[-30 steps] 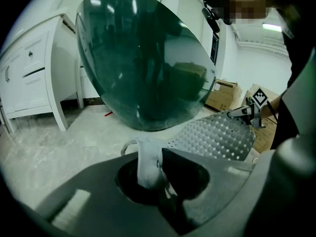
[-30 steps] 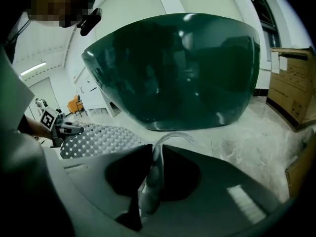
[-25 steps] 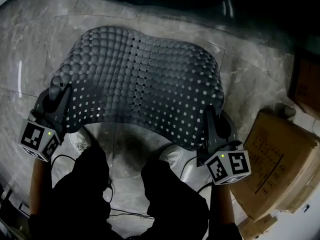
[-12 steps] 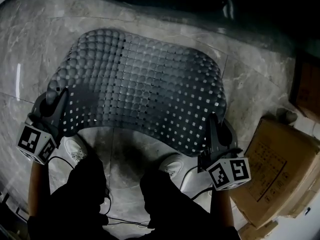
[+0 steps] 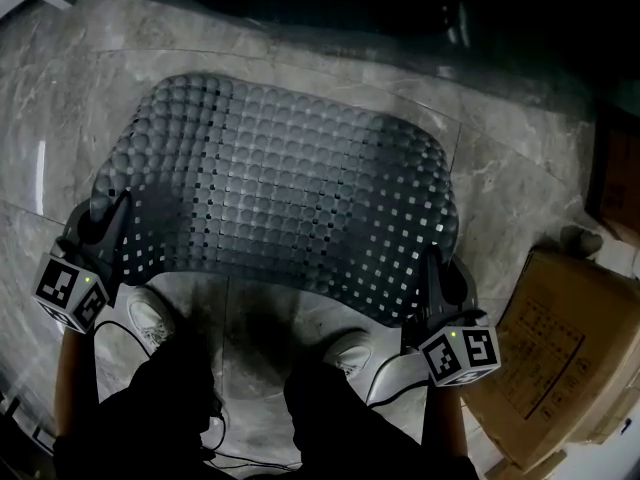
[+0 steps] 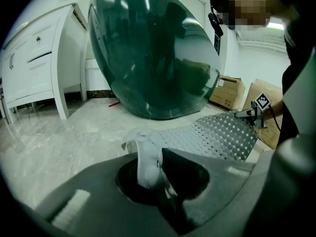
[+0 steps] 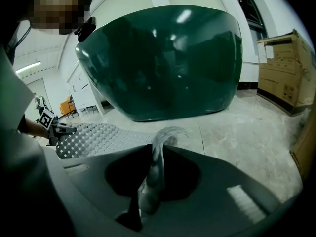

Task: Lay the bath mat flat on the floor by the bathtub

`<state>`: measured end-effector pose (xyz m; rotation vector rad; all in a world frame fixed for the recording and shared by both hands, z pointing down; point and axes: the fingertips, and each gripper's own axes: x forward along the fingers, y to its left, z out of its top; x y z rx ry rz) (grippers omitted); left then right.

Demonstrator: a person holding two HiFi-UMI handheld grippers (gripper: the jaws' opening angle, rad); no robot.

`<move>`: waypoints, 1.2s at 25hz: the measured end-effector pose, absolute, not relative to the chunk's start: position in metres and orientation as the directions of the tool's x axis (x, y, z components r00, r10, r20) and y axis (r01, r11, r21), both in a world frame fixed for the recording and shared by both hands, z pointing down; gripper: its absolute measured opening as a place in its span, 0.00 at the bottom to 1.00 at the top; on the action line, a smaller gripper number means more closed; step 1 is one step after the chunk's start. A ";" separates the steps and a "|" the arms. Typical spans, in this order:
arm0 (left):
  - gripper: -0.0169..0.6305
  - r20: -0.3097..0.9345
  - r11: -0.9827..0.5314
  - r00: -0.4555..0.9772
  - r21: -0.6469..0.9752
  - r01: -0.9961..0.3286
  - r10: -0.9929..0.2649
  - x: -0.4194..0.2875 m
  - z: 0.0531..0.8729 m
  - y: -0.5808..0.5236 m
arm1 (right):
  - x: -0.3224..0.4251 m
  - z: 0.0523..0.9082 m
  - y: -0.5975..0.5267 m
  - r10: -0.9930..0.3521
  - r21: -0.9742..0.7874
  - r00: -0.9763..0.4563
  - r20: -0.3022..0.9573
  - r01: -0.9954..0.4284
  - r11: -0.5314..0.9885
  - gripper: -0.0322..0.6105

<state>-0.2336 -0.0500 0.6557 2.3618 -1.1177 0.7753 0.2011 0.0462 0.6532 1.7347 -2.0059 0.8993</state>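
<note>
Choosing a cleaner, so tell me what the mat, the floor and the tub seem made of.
Mat: soft rubber or vinyl, translucent grey, matte; it sags and curls, with bumps and square holes.
Floor: polished marble or marble-look tile; grey veins, seams, glare.
Tub: glossy dark green, perhaps acrylic or resin; sharp light reflections.

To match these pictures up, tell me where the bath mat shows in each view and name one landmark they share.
Head view: the bath mat spans the centre, its near corners in the left gripper and right gripper.
Left gripper view: the bath mat is right of centre, a corner pinched in the jaws.
Right gripper view: the bath mat is lower left, a corner pinched in the jaws.
Shared landmark: the dark green bathtub beyond it.
</note>
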 end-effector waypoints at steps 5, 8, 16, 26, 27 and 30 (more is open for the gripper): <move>0.07 0.669 -0.569 0.496 0.130 -0.812 -0.554 -0.237 0.648 -0.053 | 0.221 0.653 0.050 -0.746 -0.280 -0.191 0.638 -0.960 0.007 0.16; 0.07 0.702 -0.538 0.464 0.135 -0.832 -0.540 -0.239 0.623 -0.046 | 0.232 0.639 0.056 -0.724 -0.325 -0.224 0.653 -0.946 0.000 0.16; 0.07 0.668 -0.527 0.498 0.183 -0.830 -0.553 -0.269 0.708 -0.053 | 0.227 0.696 0.057 -0.752 -0.277 -0.168 0.637 -0.961 -0.019 0.16; 0.07 0.678 -0.478 0.483 0.216 -0.851 -0.554 -0.282 0.729 -0.056 | 0.239 0.716 0.061 -0.738 -0.288 -0.145 0.660 -0.955 -0.070 0.17; 0.07 0.678 -0.471 0.484 0.225 -0.853 -0.553 -0.283 0.731 -0.057 | 0.240 0.718 0.061 -0.736 -0.286 -0.142 0.662 -0.955 -0.074 0.17; 0.07 0.682 -0.452 0.484 0.244 -0.858 -0.549 -0.286 0.737 -0.059 | 0.244 0.725 0.064 -0.730 -0.286 -0.128 0.672 -0.954 -0.095 0.17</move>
